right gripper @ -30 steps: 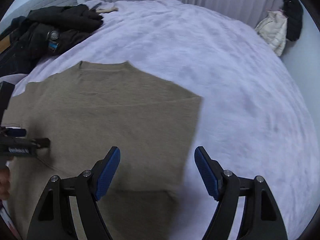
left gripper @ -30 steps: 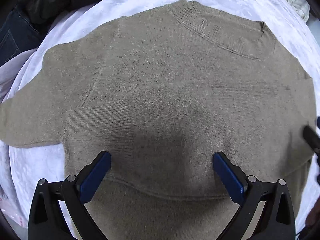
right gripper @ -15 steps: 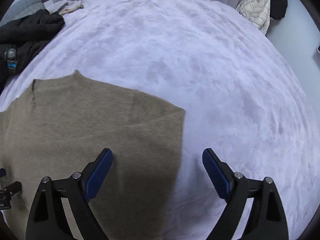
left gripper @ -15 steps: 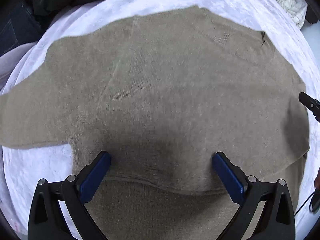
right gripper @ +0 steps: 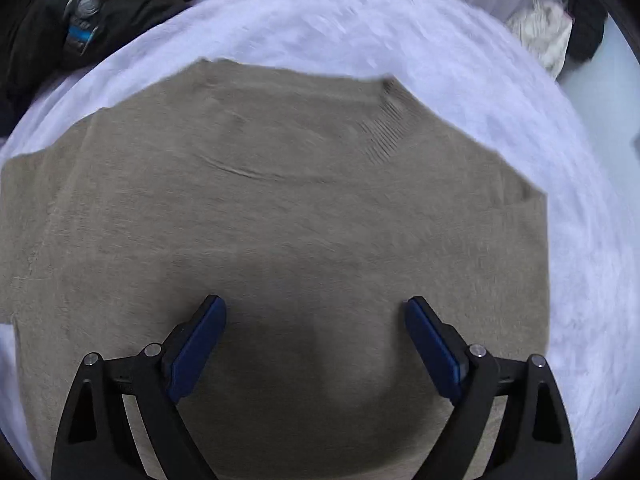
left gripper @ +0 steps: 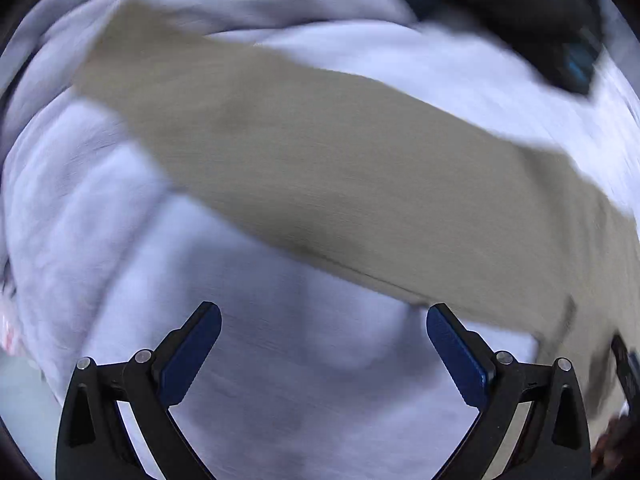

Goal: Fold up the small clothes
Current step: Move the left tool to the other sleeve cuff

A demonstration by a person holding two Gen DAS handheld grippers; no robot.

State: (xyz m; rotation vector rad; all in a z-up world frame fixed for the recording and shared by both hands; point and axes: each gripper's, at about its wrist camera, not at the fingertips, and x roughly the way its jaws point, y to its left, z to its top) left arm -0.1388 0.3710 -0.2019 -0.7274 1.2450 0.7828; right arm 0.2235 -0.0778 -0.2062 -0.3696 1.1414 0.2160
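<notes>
A tan knit sweater lies flat on the pale bed cover, its ribbed collar toward the far side and its right side folded in to a straight edge. My right gripper hangs open over the sweater's lower middle, nothing between its blue pads. In the blurred left wrist view the sweater's long sleeve stretches from upper left to the body at the right. My left gripper stands open above bare bed cover, just below the sleeve's lower edge.
Dark clothes with a blue label are piled at the far left of the bed, also blurred as dark clothes in the left wrist view. A cream jacket and a black garment hang at the far right.
My left gripper has swept fast off the sweater's body to the outstretched sleeve, turning as it went. My right gripper has moved left from the folded edge to over the sweater's middle. Both stay open.
</notes>
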